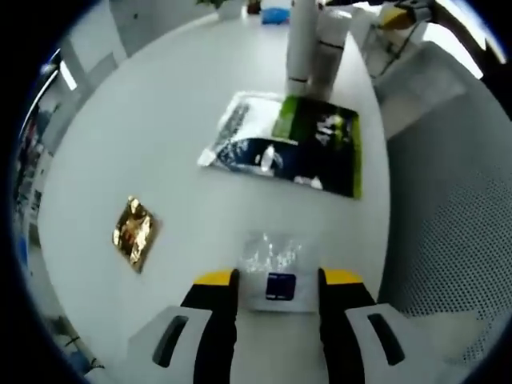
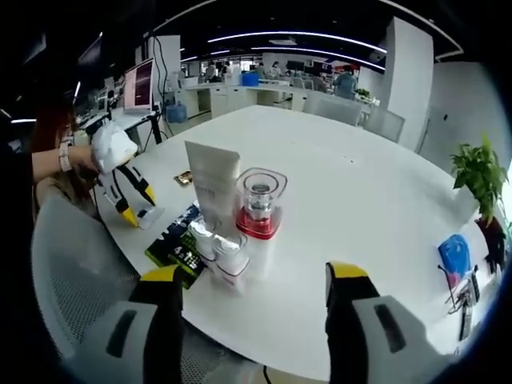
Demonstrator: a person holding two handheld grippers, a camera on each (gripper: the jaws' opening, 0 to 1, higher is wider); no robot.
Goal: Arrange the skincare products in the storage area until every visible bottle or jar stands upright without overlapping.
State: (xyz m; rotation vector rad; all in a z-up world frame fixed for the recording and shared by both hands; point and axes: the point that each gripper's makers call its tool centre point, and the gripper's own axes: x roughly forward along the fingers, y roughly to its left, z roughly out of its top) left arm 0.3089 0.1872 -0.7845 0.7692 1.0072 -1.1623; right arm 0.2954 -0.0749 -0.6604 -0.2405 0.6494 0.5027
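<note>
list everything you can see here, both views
sachet: 1, clear with blue label, between the left jaws
gold packet: 1, gold, on the table, apart
pouch: 1, green, dark and white, lying flat
tube: 1, white, upright
jar: 1, clear with red base, beside the tube
small jars: 2, white, in front of the tube
plant: 1, green, table edge
chair: 1, grey mesh
left gripper: open
right gripper: open

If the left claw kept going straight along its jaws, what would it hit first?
The small clear sachet, which lies flat on the white table and already sits between the open jaws of the left claw. Beyond it lies the dark and green pouch. Depth is hard to judge.
</note>
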